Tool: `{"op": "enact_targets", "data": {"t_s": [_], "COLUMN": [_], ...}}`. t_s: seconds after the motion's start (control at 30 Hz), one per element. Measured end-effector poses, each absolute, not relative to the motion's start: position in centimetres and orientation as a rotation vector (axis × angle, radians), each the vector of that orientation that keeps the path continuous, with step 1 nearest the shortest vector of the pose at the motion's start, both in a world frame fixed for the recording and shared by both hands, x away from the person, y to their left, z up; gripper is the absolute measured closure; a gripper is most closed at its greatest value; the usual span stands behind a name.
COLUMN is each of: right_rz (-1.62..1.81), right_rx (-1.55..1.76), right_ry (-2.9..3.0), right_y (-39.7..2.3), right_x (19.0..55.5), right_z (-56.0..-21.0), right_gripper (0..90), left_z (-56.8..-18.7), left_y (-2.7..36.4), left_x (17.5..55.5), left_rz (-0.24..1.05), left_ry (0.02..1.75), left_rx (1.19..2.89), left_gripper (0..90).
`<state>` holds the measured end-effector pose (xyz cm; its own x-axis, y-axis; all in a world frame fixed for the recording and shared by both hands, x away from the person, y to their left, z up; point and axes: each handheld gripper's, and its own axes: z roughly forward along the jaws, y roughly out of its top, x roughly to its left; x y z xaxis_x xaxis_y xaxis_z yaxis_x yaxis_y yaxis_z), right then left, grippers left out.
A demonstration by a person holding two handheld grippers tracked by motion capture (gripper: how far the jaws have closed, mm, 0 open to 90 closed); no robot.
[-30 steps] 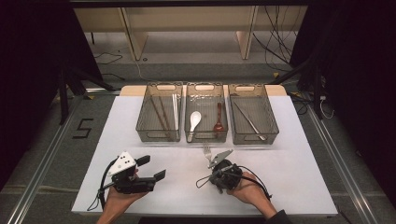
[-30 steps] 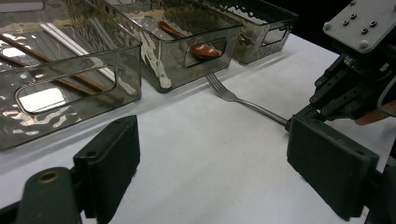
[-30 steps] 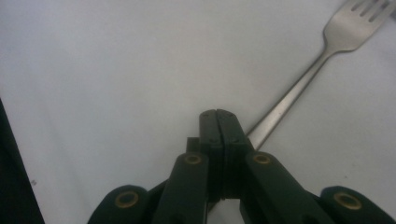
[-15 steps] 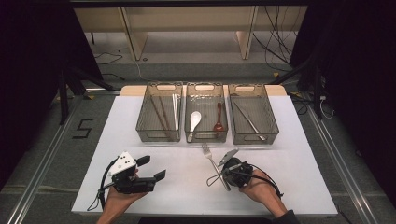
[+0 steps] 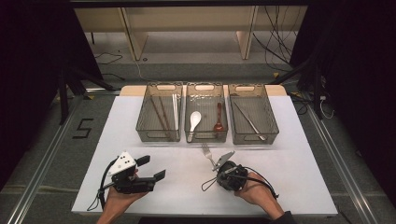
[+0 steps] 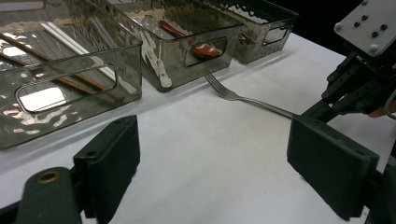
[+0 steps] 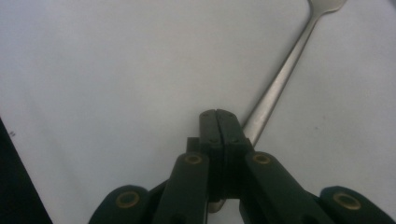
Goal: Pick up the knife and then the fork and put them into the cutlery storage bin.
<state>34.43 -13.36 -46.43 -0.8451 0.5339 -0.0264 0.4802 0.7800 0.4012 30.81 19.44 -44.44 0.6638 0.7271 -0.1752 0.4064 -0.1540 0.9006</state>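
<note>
White table (image 5: 289,177), three clear bins in a row at its far edge, fork (image 5: 208,155) just in front of the middle bin (image 5: 206,137), tines toward it

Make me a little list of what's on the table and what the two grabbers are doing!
Surface: white table
Bins: three clear bins in a row
Left bin: chopsticks
Middle bin: white spoon, brown spoon
Right bin: a long metal utensil
Right gripper: shut on fork handle
Left gripper: open, nothing between its jaws
</note>
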Motion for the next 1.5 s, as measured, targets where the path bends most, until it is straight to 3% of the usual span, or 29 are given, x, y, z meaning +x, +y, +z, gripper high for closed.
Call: {"op": "enact_targets", "data": {"t_s": [0.53, 0.73, 0.83, 0.97, 1.13, 1.5], "right_rz": [0.495, 0.556, 0.52, 0.467, 0.428, 0.376], "right_rx": [0.911, 1.03, 1.067, 1.089, 1.104, 1.061], "right_ry": [2.788, 2.729, 2.743, 2.756, 2.779, 2.814], "right_y": [-14.9, -14.8, -14.2, -13.7, -13.5, -12.9], "right_x": [35.4, 37.7, 38.9, 39.8, 40.4, 40.5], "right_z": [-45.7, -44.0, -44.1, -44.8, -45.3, -45.8], "right_gripper": [90.0, 59.4, 49.6, 45.9, 47.5, 63.4], "left_z": [-44.4, -44.5, -44.5, -44.5, -44.4, -44.4], "left_y": [19.4, 19.4, 19.4, 19.5, 19.5, 19.5], "left_x": [30.8, 30.9, 30.9, 30.9, 30.9, 30.9], "left_rz": [0.368, 0.365, 0.367, 0.364, 0.365, 0.367], "left_ry": [0.911, 0.914, 0.912, 0.916, 0.912, 0.913], "left_rx": [1.779, 1.779, 1.779, 1.775, 1.777, 1.777], "left_gripper": [16.9, 16.9, 16.9, 16.9, 16.9, 16.9]}}
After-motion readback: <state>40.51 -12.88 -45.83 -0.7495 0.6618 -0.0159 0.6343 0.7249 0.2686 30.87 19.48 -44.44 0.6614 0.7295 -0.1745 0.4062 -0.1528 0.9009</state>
